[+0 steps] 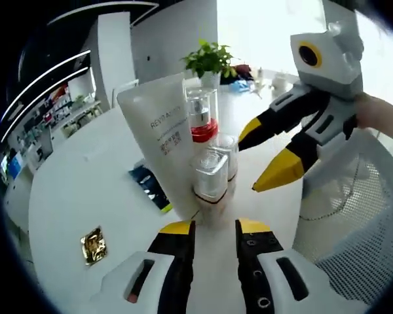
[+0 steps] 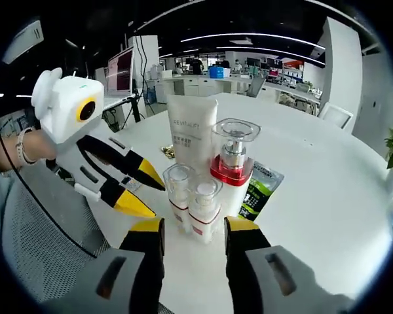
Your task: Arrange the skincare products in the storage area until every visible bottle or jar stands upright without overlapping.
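A white tube (image 1: pixel 158 127) (image 2: pixel 191 131) stands upright on the white table (image 1: pixel 78 183) (image 2: pixel 321 196). Beside it stands a clear pump bottle with a red base (image 1: pixel 202 114) (image 2: pixel 234 154). Two small clear bottles (image 1: pixel 209 173) (image 1: pixel 226 152) (image 2: pixel 180 186) (image 2: pixel 205 201) stand upright in front, close together. My left gripper (image 1: pixel 214 229) (image 2: pixel 143 191) is open, its tips just short of the nearer small bottle. My right gripper (image 2: pixel 194 227) (image 1: pixel 264 154) is open too, with its jaws reaching the small bottles from the opposite side. Neither holds anything.
A dark sachet (image 1: pixel 150 186) (image 2: pixel 259 190) lies flat by the bottles and a gold foil sachet (image 1: pixel 93 245) (image 2: pixel 167 152) lies further off. A potted plant (image 1: pixel 209 59) stands at the table's far side. A mesh chair back (image 1: pixel 360 216) (image 2: pixel 52 229) is close by.
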`<state>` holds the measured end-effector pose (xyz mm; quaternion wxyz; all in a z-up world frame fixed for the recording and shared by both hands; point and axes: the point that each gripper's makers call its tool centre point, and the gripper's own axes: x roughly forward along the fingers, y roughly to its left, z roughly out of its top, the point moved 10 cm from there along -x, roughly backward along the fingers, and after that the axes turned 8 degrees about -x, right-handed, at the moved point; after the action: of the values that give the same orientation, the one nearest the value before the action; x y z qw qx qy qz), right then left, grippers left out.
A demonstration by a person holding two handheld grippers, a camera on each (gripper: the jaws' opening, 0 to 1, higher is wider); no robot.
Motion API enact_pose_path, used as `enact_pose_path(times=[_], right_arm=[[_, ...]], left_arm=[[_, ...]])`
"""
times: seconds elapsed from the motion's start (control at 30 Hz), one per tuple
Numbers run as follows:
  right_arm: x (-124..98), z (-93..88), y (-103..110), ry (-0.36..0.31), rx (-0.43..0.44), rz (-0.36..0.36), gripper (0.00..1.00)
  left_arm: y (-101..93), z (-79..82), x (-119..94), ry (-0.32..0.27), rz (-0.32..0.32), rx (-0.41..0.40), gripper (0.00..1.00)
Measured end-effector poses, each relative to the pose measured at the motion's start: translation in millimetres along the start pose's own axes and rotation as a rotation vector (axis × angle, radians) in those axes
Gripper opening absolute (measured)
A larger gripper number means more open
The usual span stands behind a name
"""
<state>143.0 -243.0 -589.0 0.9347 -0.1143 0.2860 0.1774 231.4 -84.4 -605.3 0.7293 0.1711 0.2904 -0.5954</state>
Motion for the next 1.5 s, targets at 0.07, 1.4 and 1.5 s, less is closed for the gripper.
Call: enact_pose_path(times=[0.07, 1.4, 1.5], right_arm=[[-3.5, 3.8, 0.5, -0.005, -0.007, -0.004, 0.42], [-47.3, 60.3, 15.3, 0.033, -0.172, -0.007, 0.91], [-47.8, 61.9, 16.4, 0.038, -0.182, -0.005, 0.93]], left_arm=[[1.1, 1.4, -7.2, -0.006, 0.001, -0.008, 0.27], [20.7, 6.9, -114.3, -0.009, 0.074, 0.038, 0.86], [21.6, 8.6, -118.6, -0.014, 0.079, 0.044, 0.9]])
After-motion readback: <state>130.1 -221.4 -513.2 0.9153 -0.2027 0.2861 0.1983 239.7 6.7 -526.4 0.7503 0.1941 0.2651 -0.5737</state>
